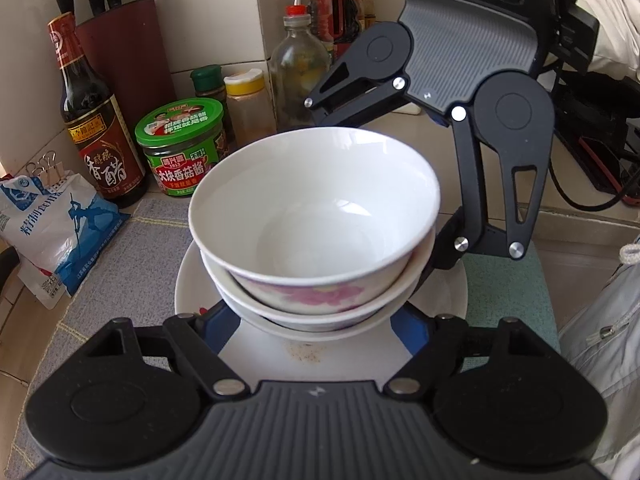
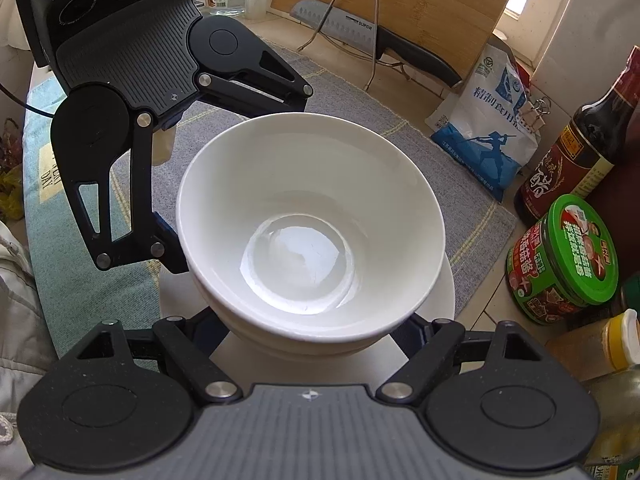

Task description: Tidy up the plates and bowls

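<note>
The bowls [image 2: 312, 216] and the plate [image 1: 280, 356] under them look like glossy white glazed ceramic, smooth. The grey mat [image 2: 420, 152] is coarse woven cloth, matt. The cutting board [image 2: 420, 4] is pale wood with a visible grain. The knife [image 2: 336, 24] has a dull metal blade. The salt bag [image 1: 52, 220] is shiny plastic film. The vinegar bottle [image 1: 90, 104] is dark, glossy glass.

Vinegar bottle [image 1: 94, 128], salt bag [image 1: 52, 224] (clipped)
</note>
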The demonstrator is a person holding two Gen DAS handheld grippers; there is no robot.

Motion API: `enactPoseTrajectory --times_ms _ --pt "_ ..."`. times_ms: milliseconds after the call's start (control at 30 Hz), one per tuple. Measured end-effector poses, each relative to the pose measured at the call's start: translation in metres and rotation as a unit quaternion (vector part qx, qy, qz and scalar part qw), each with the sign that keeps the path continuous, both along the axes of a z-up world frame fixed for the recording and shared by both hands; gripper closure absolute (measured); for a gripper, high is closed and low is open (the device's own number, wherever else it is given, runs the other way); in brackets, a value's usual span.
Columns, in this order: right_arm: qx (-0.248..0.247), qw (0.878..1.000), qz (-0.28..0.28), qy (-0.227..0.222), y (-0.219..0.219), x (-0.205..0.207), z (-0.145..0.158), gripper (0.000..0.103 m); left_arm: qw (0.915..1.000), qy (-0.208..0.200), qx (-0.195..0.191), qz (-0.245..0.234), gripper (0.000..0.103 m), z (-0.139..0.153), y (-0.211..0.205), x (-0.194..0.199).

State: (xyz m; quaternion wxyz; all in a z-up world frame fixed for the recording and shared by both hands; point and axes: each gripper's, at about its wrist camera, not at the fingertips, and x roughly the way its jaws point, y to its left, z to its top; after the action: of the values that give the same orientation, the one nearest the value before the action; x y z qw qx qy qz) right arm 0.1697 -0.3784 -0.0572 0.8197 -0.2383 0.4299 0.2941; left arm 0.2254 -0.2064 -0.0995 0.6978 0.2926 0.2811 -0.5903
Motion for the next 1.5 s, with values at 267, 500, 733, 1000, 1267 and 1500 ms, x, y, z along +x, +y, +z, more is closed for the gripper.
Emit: enactPoseTrajectory --times_ms 267,500,733,1000,1267,1500 --pt "0.008 1.0 -0.012 -0.004 -0.003 0.001 -0.001 0.014 0.9999 -0.003 -0.005 0.014 0.021 0.001 0.0 0.0" --pt "0.025 0.999 -0.04 -0.014 -0.001 -0.007 0.004 0.0 0.9986 -0.028 -0.024 0.037 0.006 0.006 0.015 -0.011" --pt "0.031 0.99 -0.132 -0.042 0.012 -0.04 0.02 0.0 0.9902 -0.061 -0.084 0.094 0.002 0.023 0.064 -0.039" --pt "0.052 0.934 -0.345 -0.074 0.045 -0.079 0.039 0.0 0.9598 -0.088 -0.142 0.226 0.001 0.055 0.113 -0.072" --pt "0.071 0.87 -0.47 -0.13 0.104 -0.135 0.055 0.0 0.9446 -0.039 -0.149 0.29 0.001 0.081 0.151 -0.096" --pt "0.06 0.828 -0.53 -0.172 0.139 -0.167 0.071 0.0 0.9347 -0.049 -0.11 0.334 0.001 0.101 0.158 -0.113"
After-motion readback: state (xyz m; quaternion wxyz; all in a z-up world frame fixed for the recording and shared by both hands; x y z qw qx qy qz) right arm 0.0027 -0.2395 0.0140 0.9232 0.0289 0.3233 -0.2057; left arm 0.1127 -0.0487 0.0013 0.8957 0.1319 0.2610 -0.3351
